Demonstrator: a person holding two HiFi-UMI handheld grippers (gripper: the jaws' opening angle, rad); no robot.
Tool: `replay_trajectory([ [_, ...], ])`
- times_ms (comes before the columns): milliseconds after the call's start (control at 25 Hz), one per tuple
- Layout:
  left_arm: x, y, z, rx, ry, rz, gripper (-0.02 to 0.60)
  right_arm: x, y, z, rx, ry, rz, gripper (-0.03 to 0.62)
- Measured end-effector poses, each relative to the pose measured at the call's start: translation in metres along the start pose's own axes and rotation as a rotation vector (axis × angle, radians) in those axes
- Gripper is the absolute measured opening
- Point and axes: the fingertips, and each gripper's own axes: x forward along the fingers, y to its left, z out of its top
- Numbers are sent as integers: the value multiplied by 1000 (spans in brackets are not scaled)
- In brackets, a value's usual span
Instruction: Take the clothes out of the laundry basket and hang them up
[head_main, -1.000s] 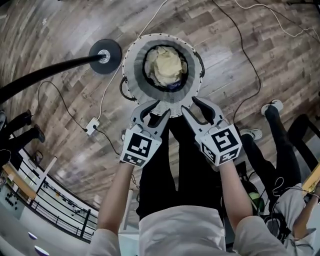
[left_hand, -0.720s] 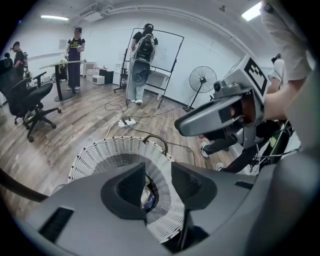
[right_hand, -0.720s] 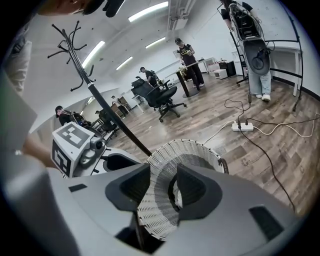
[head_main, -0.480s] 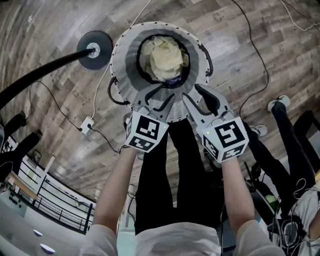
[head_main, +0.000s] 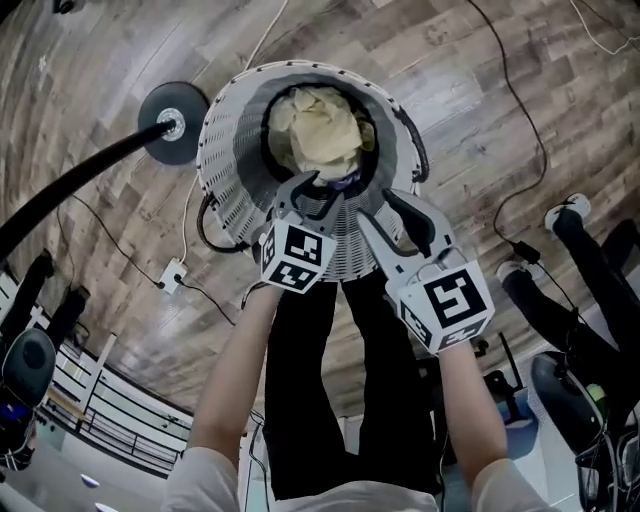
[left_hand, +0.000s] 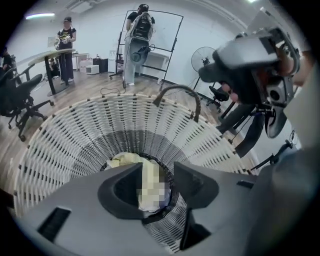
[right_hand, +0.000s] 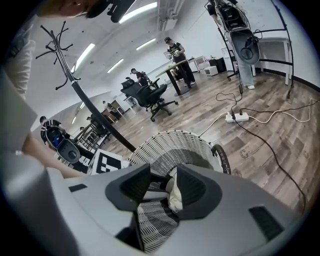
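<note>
left gripper (head_main: 318, 190): fingers (left_hand: 120, 189) are spread wide and have just been opening up. Nothing is pinched between them, I just see cloth through the gap.

right gripper (head_main: 385, 208): fingers (right_hand: 134, 186) are parted too, a bit less than the left ones by the look of it, and they've got hold of nothing.

clothes (head_main: 320, 125): a pale yellow bundle bunched at the bottom of the basket, past the left fingertips and lower than them. In the left gripper view it sits (left_hand: 131, 161) right in line with the gap. From the right gripper view I only catch a strip of it (right_hand: 174, 194) beside the right-hand finger.

laundry basket (head_main: 225, 130): white woven, round, flaring out toward the top. Left fingertips are over the near side of its mouth. Right fingertips are over the near wall, just beside the left ones.

contact: can't tell if the left fingertips touch the cloth yet.

coat stand (head_main: 168, 128): the black round base is on the wooden floor, off to the left of the left fingers, close to the basket.
</note>
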Motion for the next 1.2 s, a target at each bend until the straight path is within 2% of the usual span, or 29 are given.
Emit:
replay_trajectory([
  [440, 92, 16, -49, 65, 112, -18, 196, 21, -12, -5, 62, -28, 14, 153],
  [800, 129, 26, -92, 151, 205, -1, 199, 32, -7, -8, 102, -26, 38, 153],
  [1200, 165, 40, -124, 196, 280, 18, 212, 40, -20, -21, 147, -11, 24, 153],
])
